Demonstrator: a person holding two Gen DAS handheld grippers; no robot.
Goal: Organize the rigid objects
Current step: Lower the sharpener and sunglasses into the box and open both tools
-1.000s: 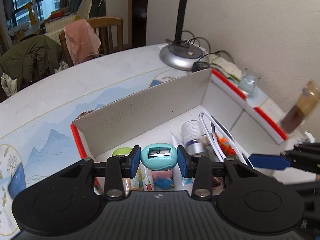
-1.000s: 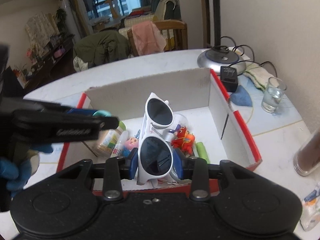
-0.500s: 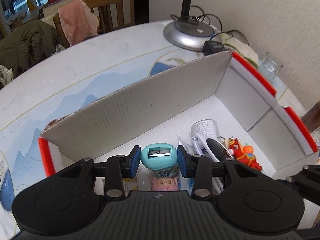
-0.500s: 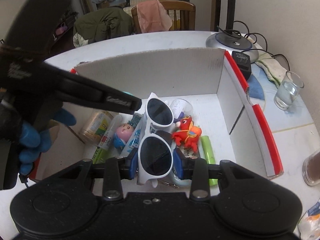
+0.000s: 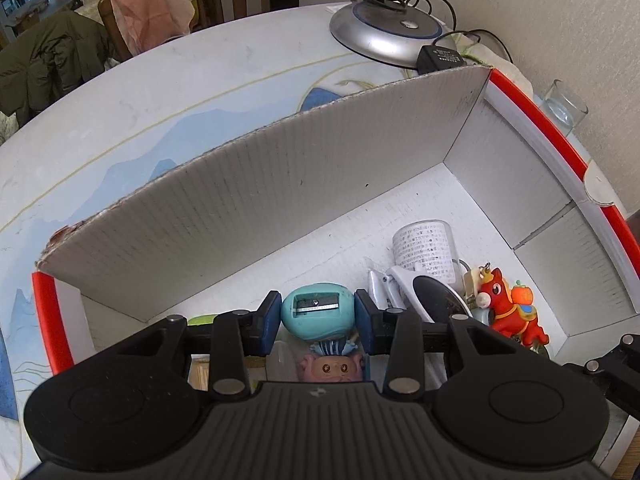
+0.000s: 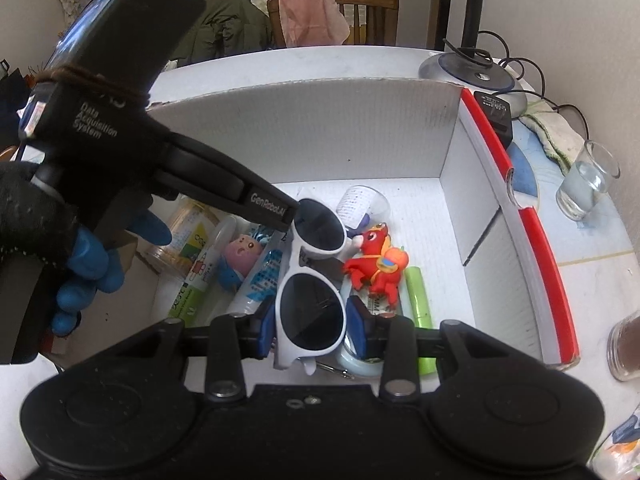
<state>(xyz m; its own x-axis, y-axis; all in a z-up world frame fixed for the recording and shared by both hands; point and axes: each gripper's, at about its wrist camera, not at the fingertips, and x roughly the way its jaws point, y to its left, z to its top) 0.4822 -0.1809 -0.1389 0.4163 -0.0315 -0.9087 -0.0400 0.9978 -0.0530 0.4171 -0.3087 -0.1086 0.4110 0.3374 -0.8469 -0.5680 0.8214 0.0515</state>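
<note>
The teal pencil sharpener, small, hard and probably light, sat pinched across its smooth sides in the left tool, low over the white cardboard box on the surface. The right tool clamped one lens of the white sunglasses, stiff but likely scratch-prone, so the frame rim looked the safer hold. "GenRobot.AI" and "Data Acquisition System" were printed on the left tool's body.
</note>
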